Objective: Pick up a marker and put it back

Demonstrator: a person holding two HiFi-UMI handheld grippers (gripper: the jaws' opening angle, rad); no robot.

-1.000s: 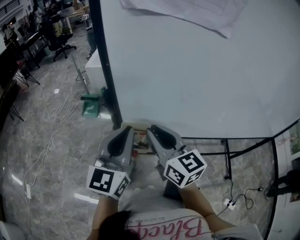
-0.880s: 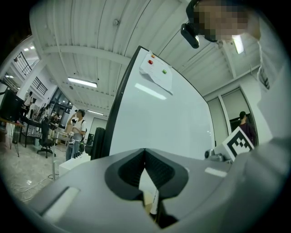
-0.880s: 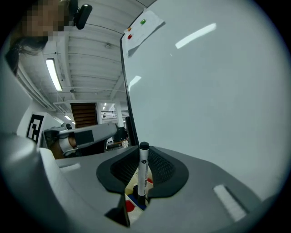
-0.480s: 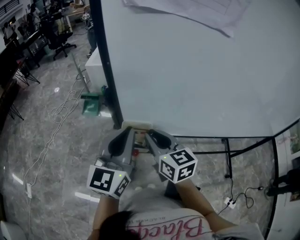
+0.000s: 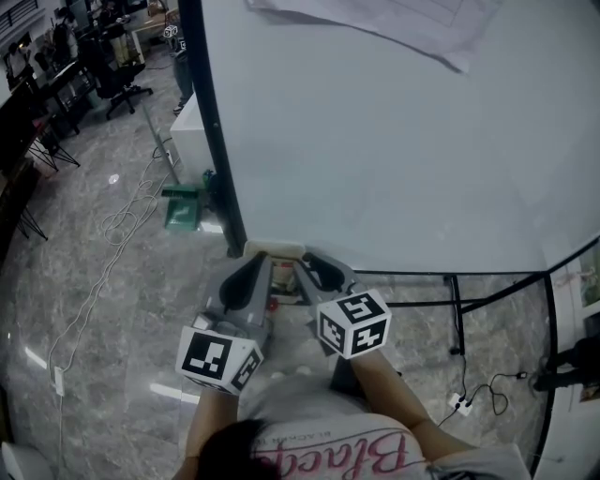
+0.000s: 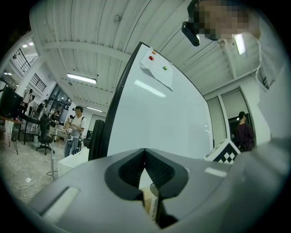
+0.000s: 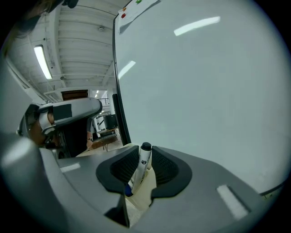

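Note:
A white marker [image 7: 141,164] with a dark cap and a blue lower end stands nearly upright between the pads of my right gripper [image 7: 145,152]. Its jaws are opening, though the pads still touch the marker on both sides. The marker's lower end is over the beige pen tray [image 7: 142,193] at the foot of the whiteboard [image 7: 204,82]. In the head view, my right gripper [image 5: 306,260] and left gripper [image 5: 260,260] both point at the tray [image 5: 281,251]. My left gripper [image 6: 144,154] is shut, its tips meeting on nothing. Another marker [image 6: 154,205] shows in the tray behind its jaws.
The whiteboard [image 5: 394,141] fills the space ahead, with its dark frame post [image 5: 211,131] on the left and a paper sheet [image 5: 375,23] pinned near the top. A green object [image 5: 180,208] and cables lie on the marble floor. People stand in the distance [image 6: 75,129].
My right gripper has shifted slightly left and turned about its axis. The left gripper has hardly moved.

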